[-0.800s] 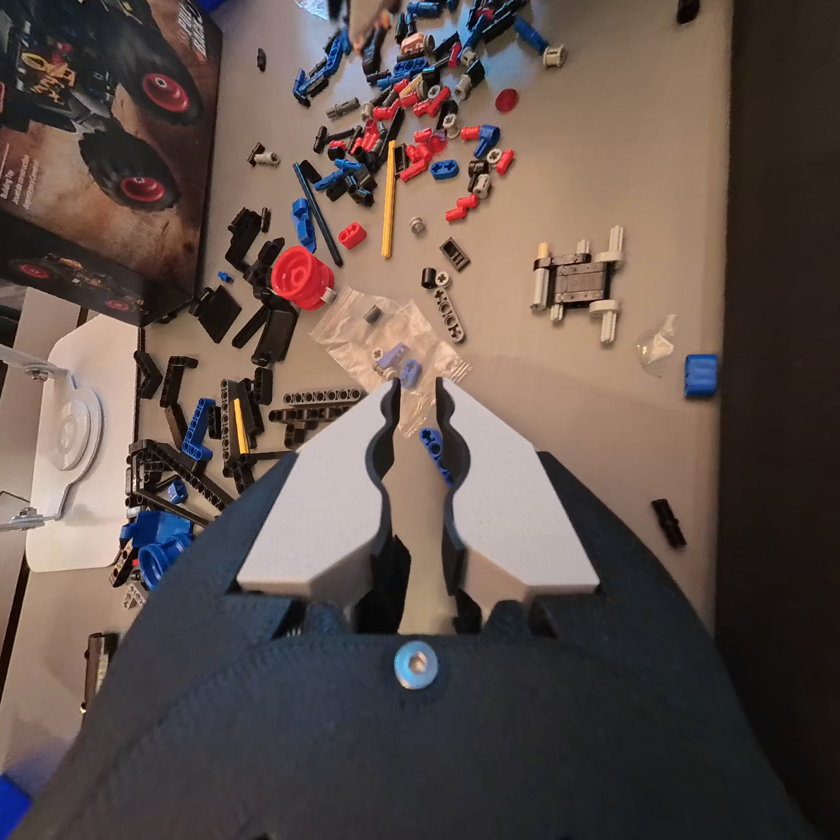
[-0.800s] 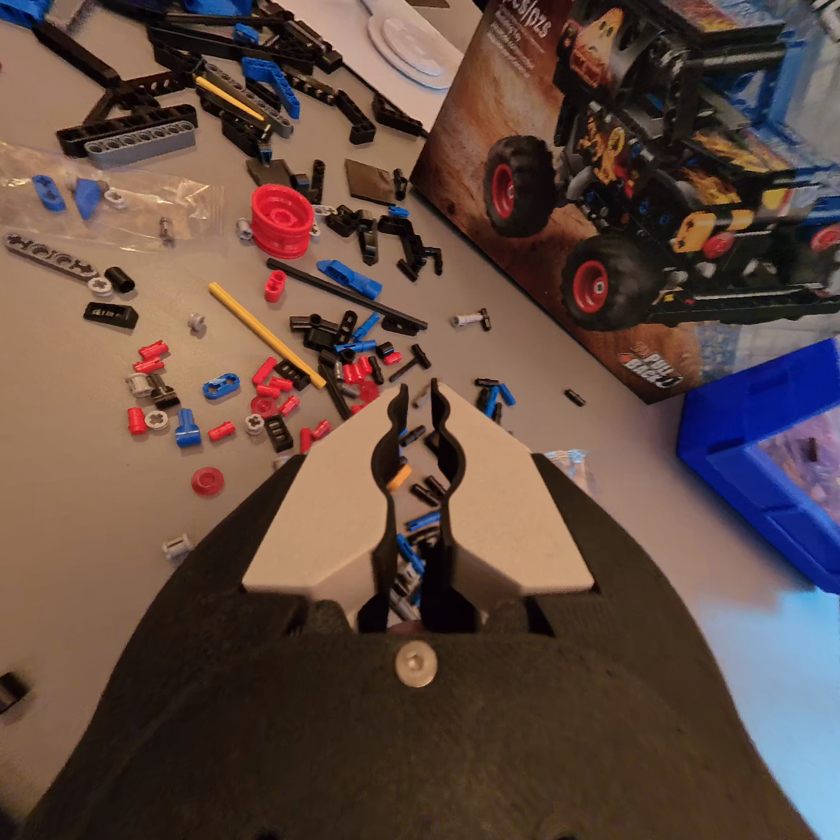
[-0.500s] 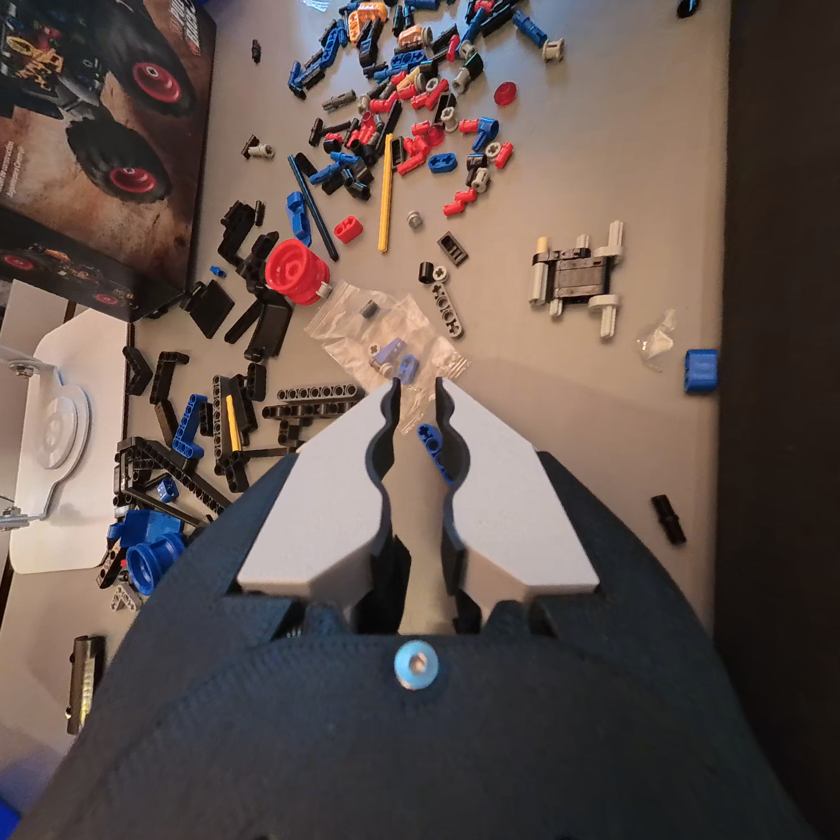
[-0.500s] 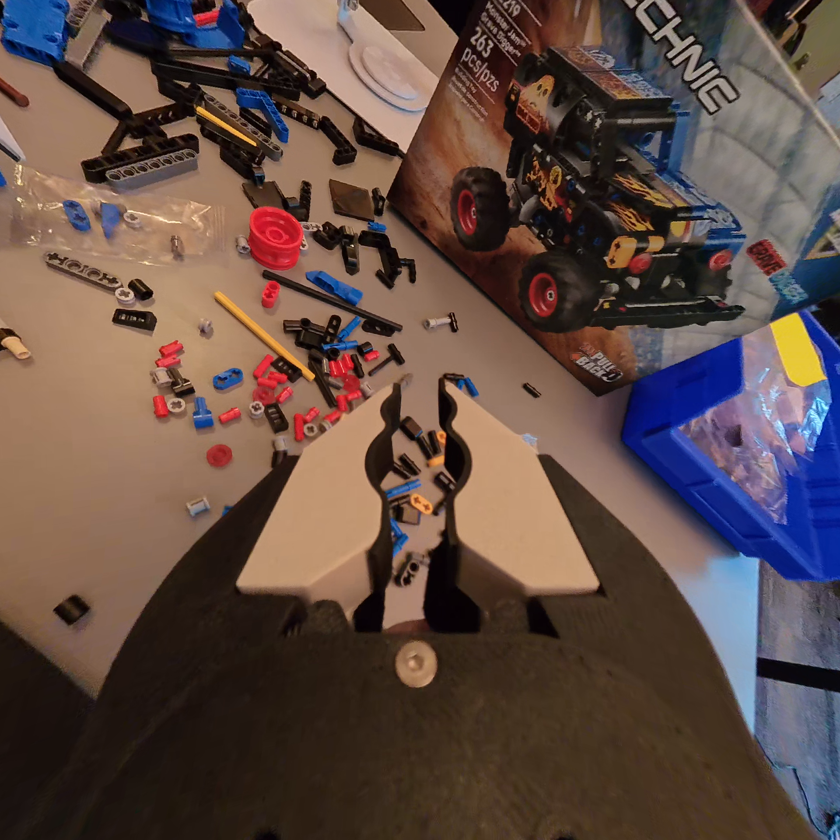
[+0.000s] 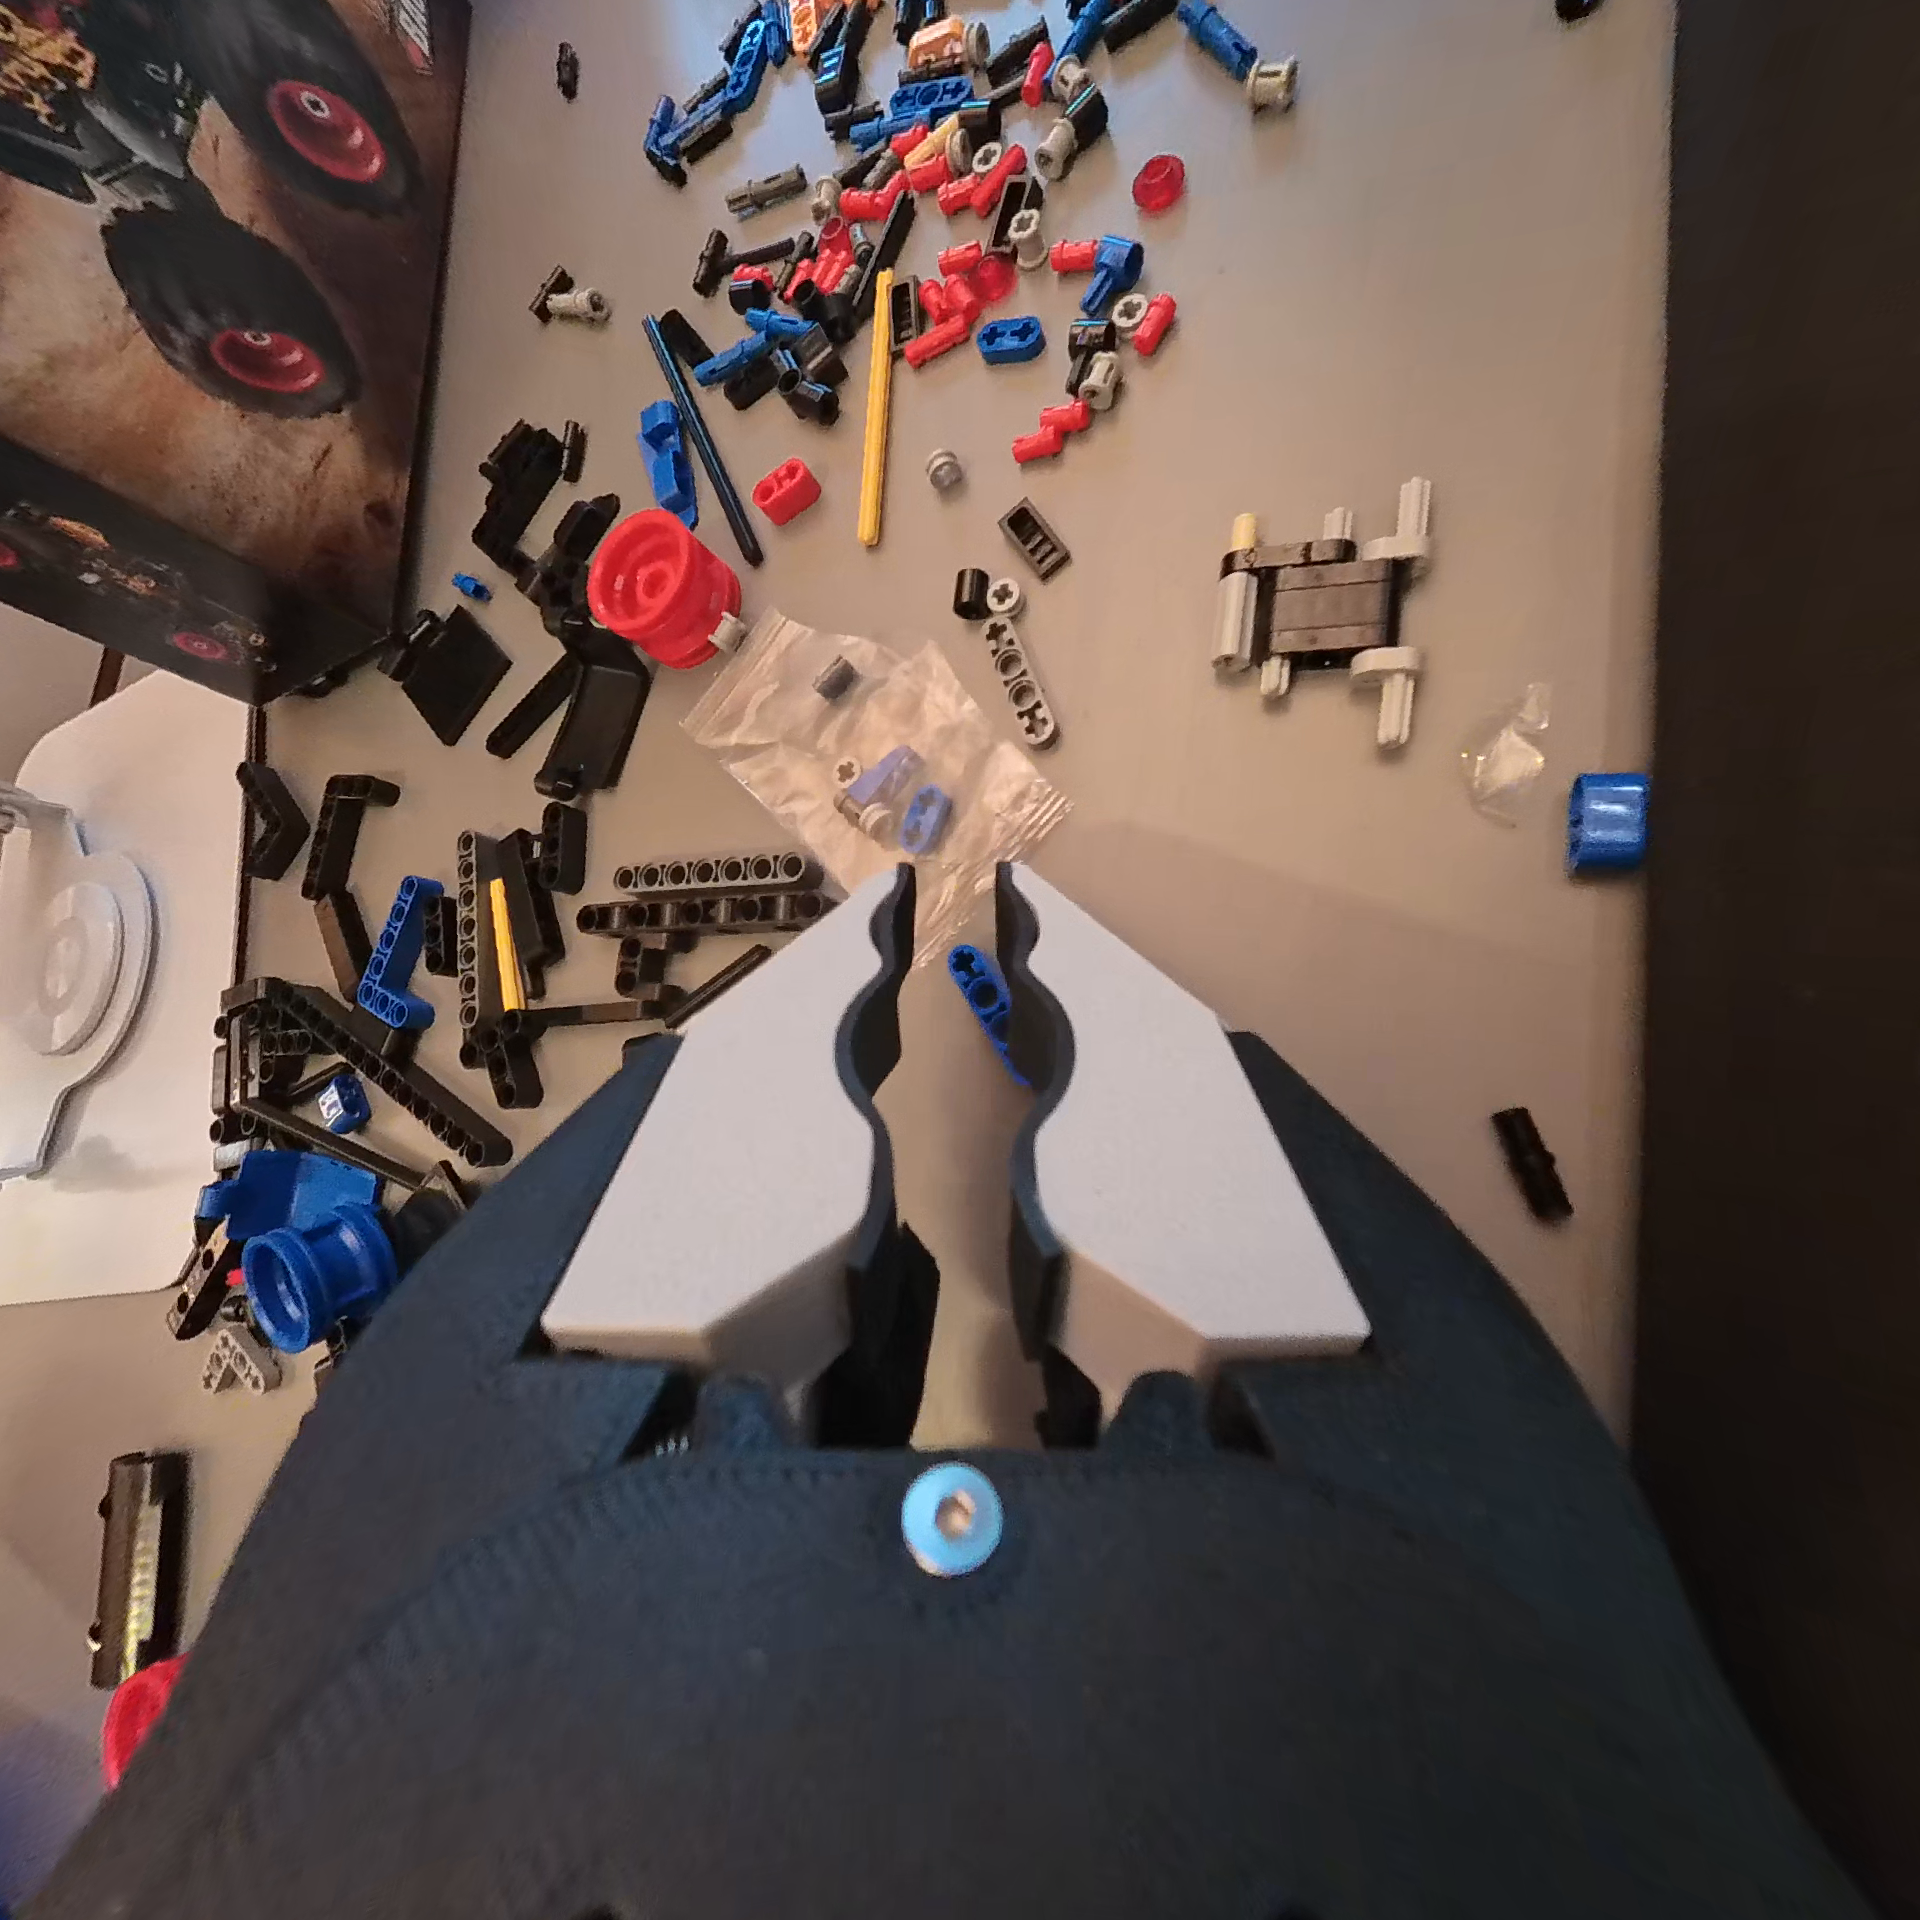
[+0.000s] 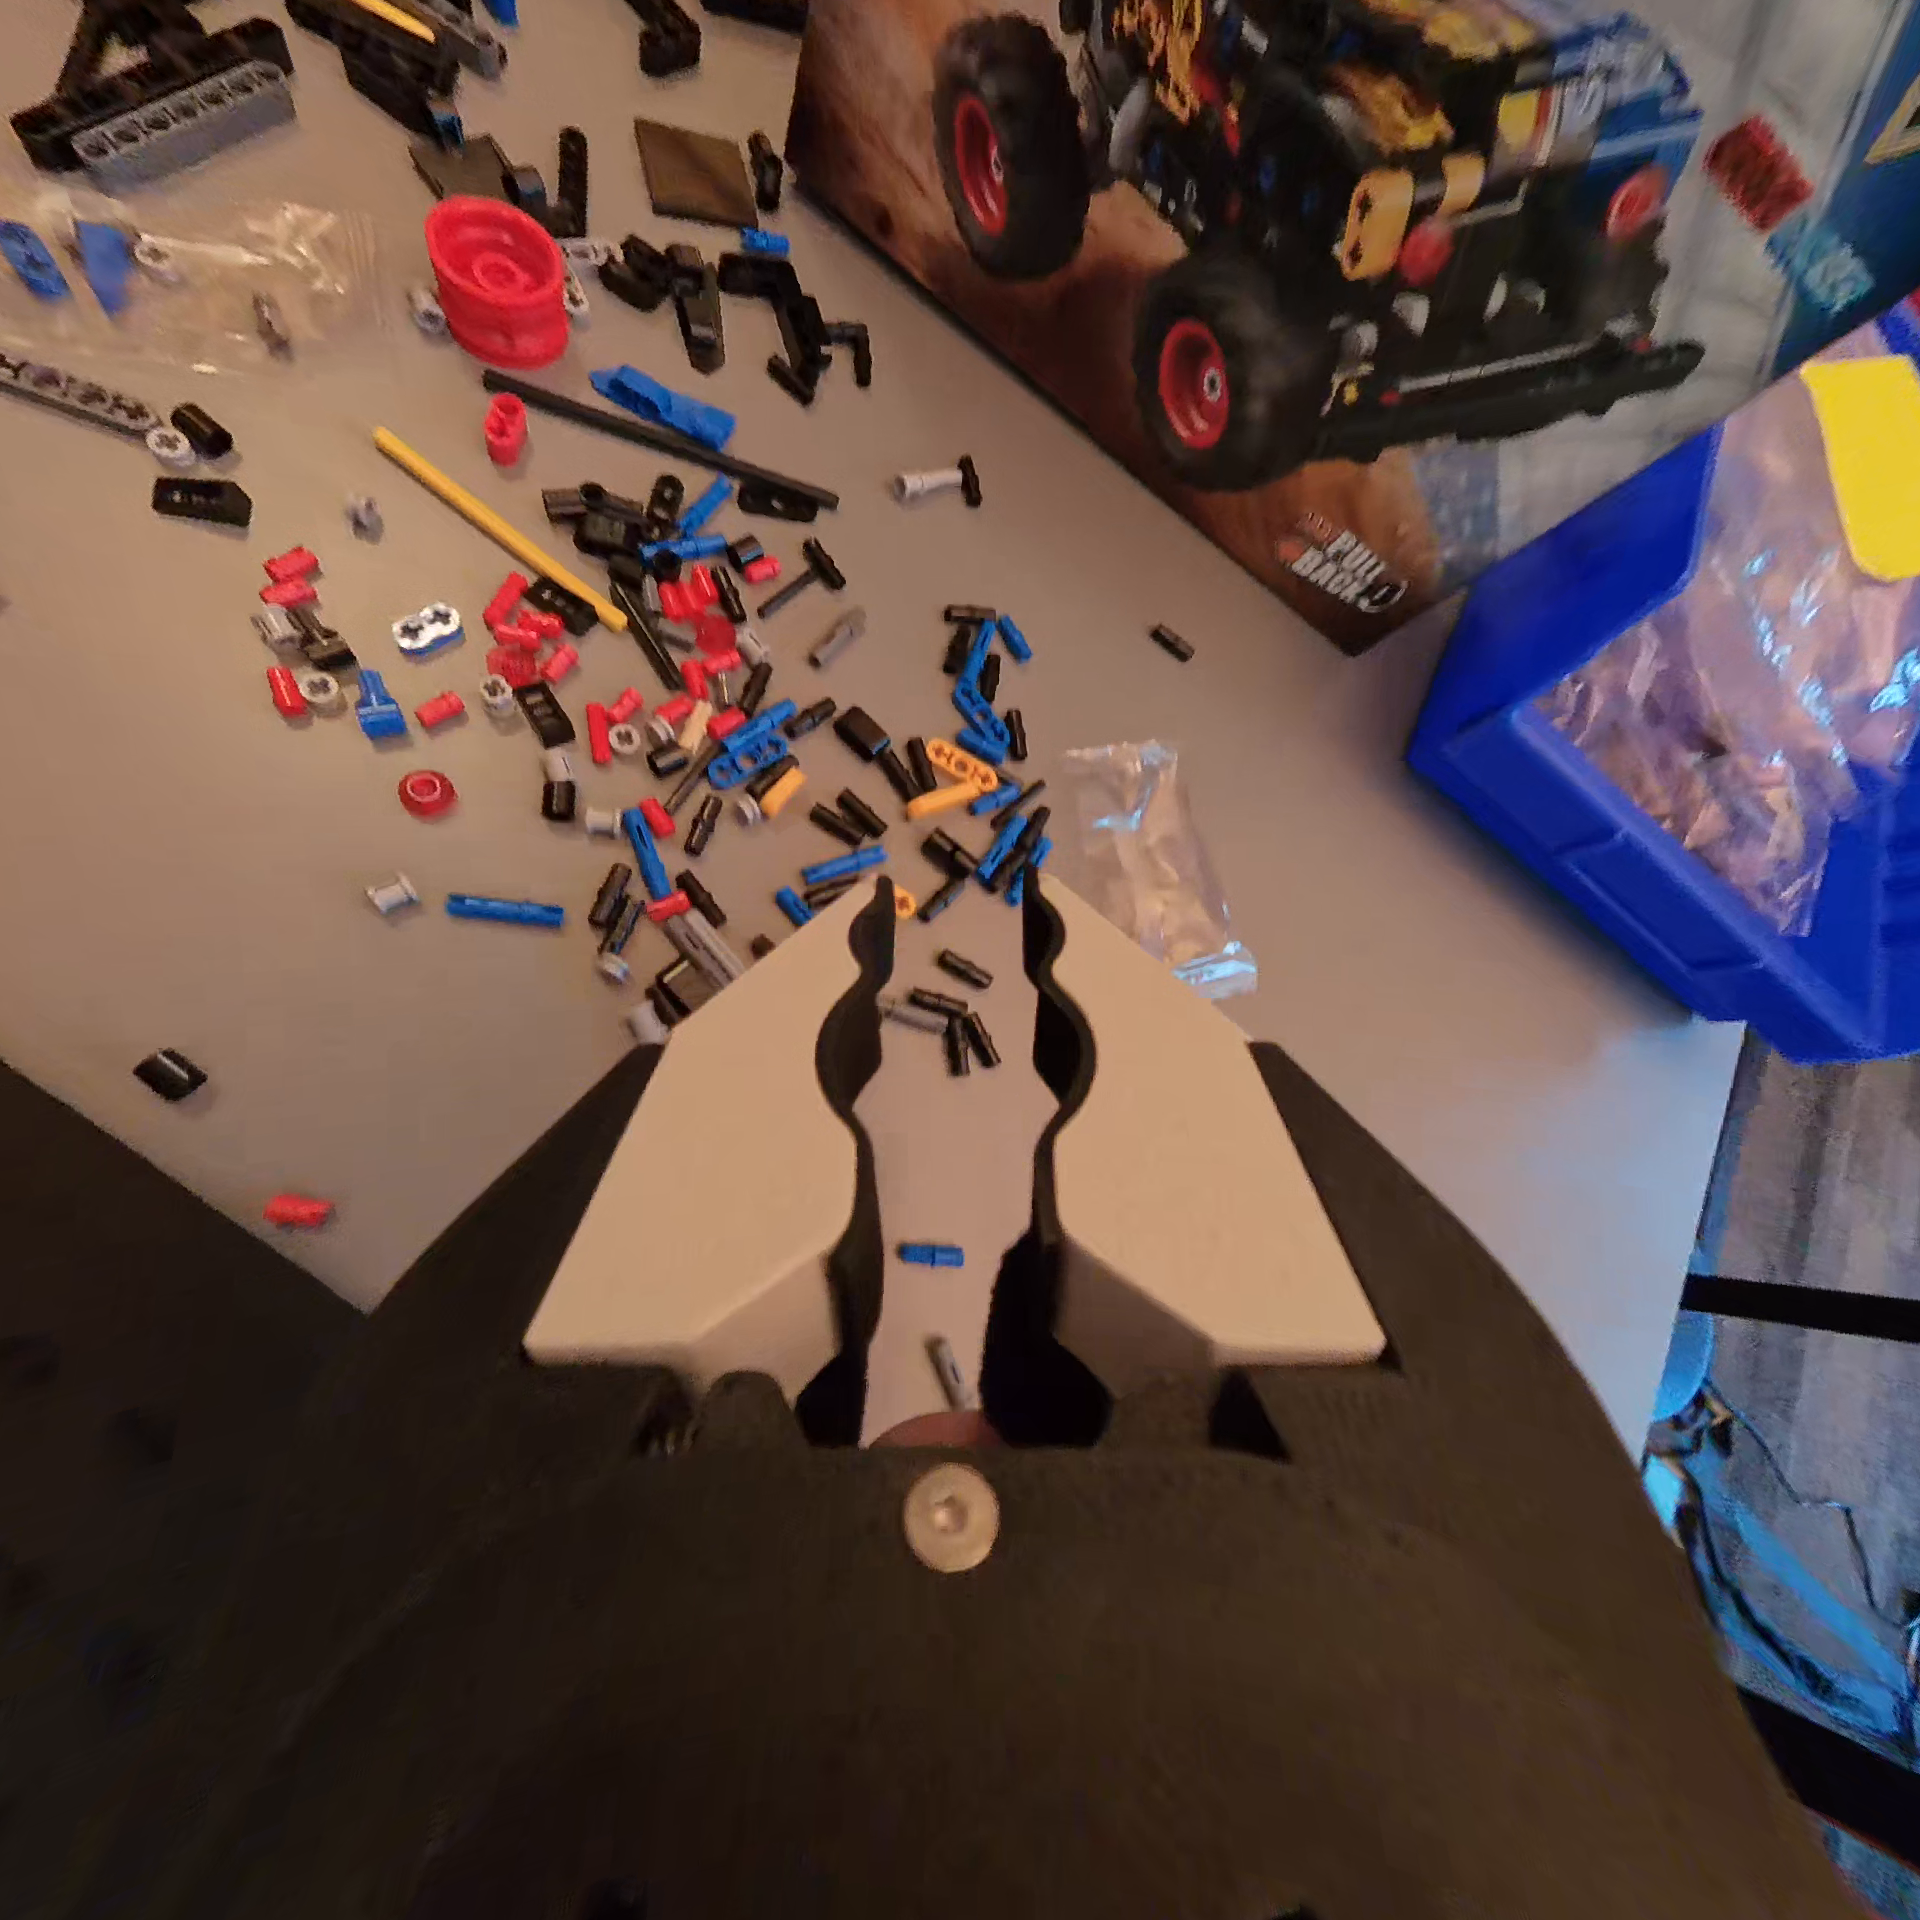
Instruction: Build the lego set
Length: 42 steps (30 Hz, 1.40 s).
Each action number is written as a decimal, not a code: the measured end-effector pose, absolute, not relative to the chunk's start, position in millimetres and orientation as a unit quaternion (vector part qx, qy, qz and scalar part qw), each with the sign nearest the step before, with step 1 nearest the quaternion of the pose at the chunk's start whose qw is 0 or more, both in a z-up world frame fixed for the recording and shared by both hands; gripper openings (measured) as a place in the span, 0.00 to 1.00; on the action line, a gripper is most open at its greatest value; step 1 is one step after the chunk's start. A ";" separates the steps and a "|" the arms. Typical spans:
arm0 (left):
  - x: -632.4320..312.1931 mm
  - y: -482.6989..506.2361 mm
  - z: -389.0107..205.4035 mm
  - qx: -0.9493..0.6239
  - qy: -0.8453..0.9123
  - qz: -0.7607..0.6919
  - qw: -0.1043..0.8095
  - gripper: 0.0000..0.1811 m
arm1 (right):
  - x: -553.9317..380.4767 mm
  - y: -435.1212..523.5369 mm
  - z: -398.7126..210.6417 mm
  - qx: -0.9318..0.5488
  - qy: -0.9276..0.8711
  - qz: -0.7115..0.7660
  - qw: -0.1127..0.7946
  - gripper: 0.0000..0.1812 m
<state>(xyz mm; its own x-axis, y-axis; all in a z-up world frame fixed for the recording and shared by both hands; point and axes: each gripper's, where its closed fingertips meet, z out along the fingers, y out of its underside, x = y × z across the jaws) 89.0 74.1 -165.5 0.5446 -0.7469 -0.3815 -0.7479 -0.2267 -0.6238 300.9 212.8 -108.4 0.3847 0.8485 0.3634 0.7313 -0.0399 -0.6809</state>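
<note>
Table [image 5: 1403, 1039] first: grey, strewn with loose plastic pieces. Box [image 6: 1195, 312] of the set lies at eleven o'clock in the left wrist view, one o'clock in the right. Blue bin [image 6: 1621, 790] sits at three o'clock in the right view. Half-built block [image 5: 1325, 613], black with grey pins, lies at one o'clock in the left view, clear of the heap. Red wheel [image 5: 665, 603] sits at eleven o'clock.

Left claw [image 5: 954, 878] hangs released and empty over a clear bag [image 5: 883, 748]. Right claw [image 6: 954, 894] is likewise released and empty above small black pins [image 6: 961, 1023].

Pieces look light, stiff and slick; I would pinch a pin across its middle.
</note>
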 end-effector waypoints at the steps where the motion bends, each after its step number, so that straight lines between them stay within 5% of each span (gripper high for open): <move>1: 88.8 74.1 -165.6 -0.784 0.477 0.000 0.399 0.07 | 303.2 212.5 -110.6 -0.722 -0.550 0.072 0.414 0.13; 19: 88.5 74.1 -172.7 -0.789 0.476 -0.009 0.389 0.07 | 316.5 198.2 -156.3 -0.724 -0.624 0.092 0.279 0.10; 42: 86.8 75.1 -174.4 -0.792 0.472 -0.011 0.387 0.08 | 212.5 203.3 -148.0 -0.663 -0.658 0.196 0.299 0.08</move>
